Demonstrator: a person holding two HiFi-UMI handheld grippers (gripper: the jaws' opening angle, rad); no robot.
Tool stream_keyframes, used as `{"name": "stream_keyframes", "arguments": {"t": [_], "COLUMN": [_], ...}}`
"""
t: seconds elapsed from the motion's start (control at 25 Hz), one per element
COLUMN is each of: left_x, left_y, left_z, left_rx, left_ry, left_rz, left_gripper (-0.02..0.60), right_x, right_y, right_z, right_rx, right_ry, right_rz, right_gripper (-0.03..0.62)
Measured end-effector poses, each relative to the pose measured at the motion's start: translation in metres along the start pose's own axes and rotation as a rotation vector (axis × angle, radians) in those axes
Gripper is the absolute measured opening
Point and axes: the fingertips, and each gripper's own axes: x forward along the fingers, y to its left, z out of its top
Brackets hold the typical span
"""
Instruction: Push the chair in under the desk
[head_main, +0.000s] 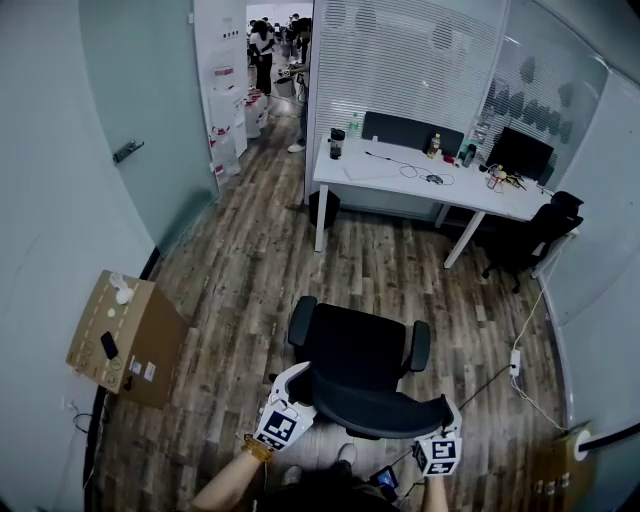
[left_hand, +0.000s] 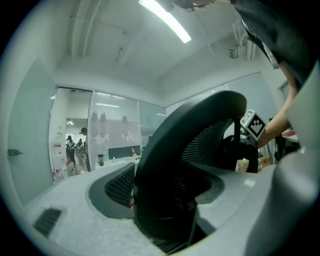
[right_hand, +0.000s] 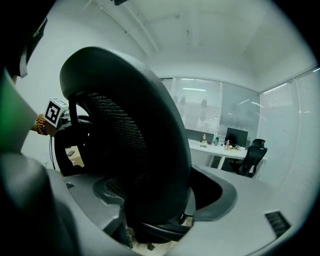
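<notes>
A black mesh office chair (head_main: 360, 345) stands in the middle of the wooden floor, well short of the long white desk (head_main: 380, 172) by the far wall. Its seat faces the desk and its backrest (head_main: 378, 413) is nearest me. My left gripper (head_main: 300, 382) clamps the backrest's left edge; in the left gripper view the black rim (left_hand: 170, 165) fills the gap between the jaws, with the left gripper (left_hand: 165, 202) shut on it. My right gripper (head_main: 447, 412) holds the right edge, and the right gripper (right_hand: 155, 202) has both jaws against the rim (right_hand: 150, 150).
A cardboard box (head_main: 125, 340) sits on the floor at the left. A second black chair (head_main: 530, 235) stands at the desk's right end, and a dark bin (head_main: 322, 208) under its left end. A cable with a power strip (head_main: 516, 362) runs along the right wall. People stand in the far corridor (head_main: 265, 50).
</notes>
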Motion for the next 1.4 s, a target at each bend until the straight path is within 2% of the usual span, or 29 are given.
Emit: {"name": "stream_keyframes", "arguments": {"t": [0.4,0.76,0.88,0.96,1.04,1.12,1.24,1.4], "left_x": [0.022,0.049,0.059,0.075,0.090,0.086,0.072,0.082], "left_y": [0.012,0.028,0.032,0.025,0.009,0.017,0.034,0.039], "left_z": [-0.002,-0.001,0.001,0.007,0.007,0.001,-0.006,-0.003], "left_rx": [-0.016,-0.027,-0.030,-0.036,-0.041,-0.032,-0.035,-0.039], "left_ry": [0.025,0.043,0.048,0.055,0.064,0.065,0.058,0.049], "left_rz": [0.020,0.028,0.054,0.062,0.024,0.012,0.051,0.076], "left_gripper": [0.296,0.296,0.298,0.297,0.298,0.298,0.296,0.297], "right_x": [0.022,0.040,0.048,0.048,0.046,0.057,0.075,0.085], "right_y": [-0.017,-0.026,-0.034,-0.053,-0.073,-0.073,-0.060,-0.066], "right_z": [0.006,0.036,0.041,0.031,0.008,-0.001,0.007,0.023], "right_rx": [0.015,0.043,0.040,0.035,0.032,0.021,-0.001,-0.003], "right_ry": [-0.018,-0.036,-0.019,-0.005,-0.002,-0.016,-0.019,-0.032], "right_rz": [0.035,0.070,0.071,0.069,0.053,0.059,0.087,0.083], "right_gripper": [0.337,0.316,0.316,0.316,0.316,0.316,0.316,0.316]}}
